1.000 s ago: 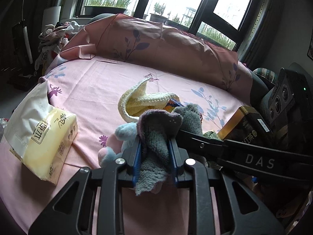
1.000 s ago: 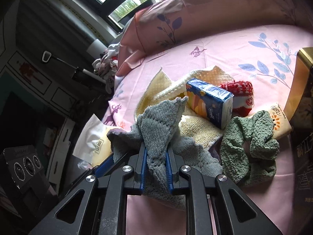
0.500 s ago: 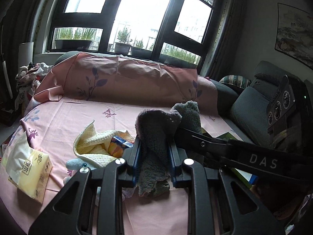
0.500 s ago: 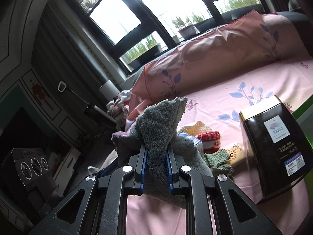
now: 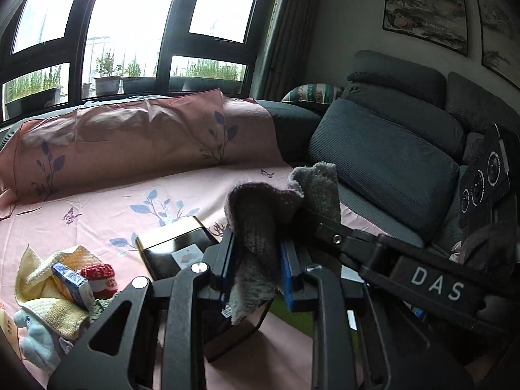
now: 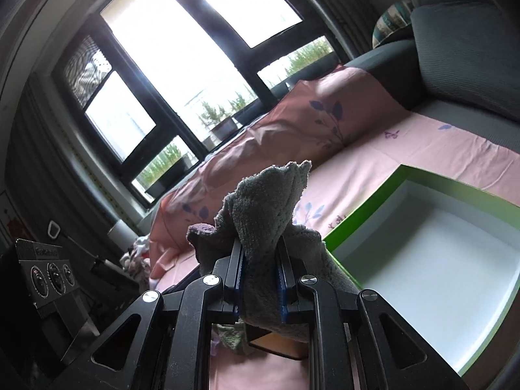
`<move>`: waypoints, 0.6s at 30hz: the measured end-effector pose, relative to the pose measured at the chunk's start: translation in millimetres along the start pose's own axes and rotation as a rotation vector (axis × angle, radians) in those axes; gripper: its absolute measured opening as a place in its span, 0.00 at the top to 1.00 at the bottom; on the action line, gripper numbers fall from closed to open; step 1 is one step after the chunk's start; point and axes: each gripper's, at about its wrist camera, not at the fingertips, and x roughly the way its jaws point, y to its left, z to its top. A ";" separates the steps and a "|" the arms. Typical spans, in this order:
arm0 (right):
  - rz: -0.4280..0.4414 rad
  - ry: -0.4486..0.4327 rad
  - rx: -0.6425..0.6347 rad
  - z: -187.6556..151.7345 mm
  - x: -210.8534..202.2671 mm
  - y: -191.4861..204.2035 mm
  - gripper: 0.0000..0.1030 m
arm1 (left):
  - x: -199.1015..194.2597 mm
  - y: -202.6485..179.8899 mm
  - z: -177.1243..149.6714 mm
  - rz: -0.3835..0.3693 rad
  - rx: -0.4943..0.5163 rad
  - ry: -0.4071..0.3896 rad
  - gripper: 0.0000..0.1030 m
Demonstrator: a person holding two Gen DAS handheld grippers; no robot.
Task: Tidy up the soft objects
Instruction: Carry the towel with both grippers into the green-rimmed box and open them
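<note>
Left gripper [image 5: 256,260] clamped on grey towel [image 5: 260,224]; right gripper [image 6: 260,276] clamped on same towel, raised above pink sheet [image 5: 107,208]. Green box [image 6: 364,217] just right of towel.

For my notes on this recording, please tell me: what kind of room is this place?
Probably a home living room: a grey sofa, a large window with potted plants outside, and framed paintings on the wall.
</note>
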 end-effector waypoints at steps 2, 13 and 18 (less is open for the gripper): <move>-0.062 -0.025 0.027 2.8 -8.5 -18.6 0.82 | 18.2 -18.6 -0.7 -0.028 0.026 0.033 0.79; -0.236 -0.035 0.247 2.6 -6.5 -109.1 0.82 | 96.6 -70.9 -18.3 -0.091 0.118 0.177 0.80; -0.241 -0.009 0.272 -2.3 0.1 -126.8 0.82 | 111.7 -69.6 -28.0 -0.081 0.068 0.220 0.77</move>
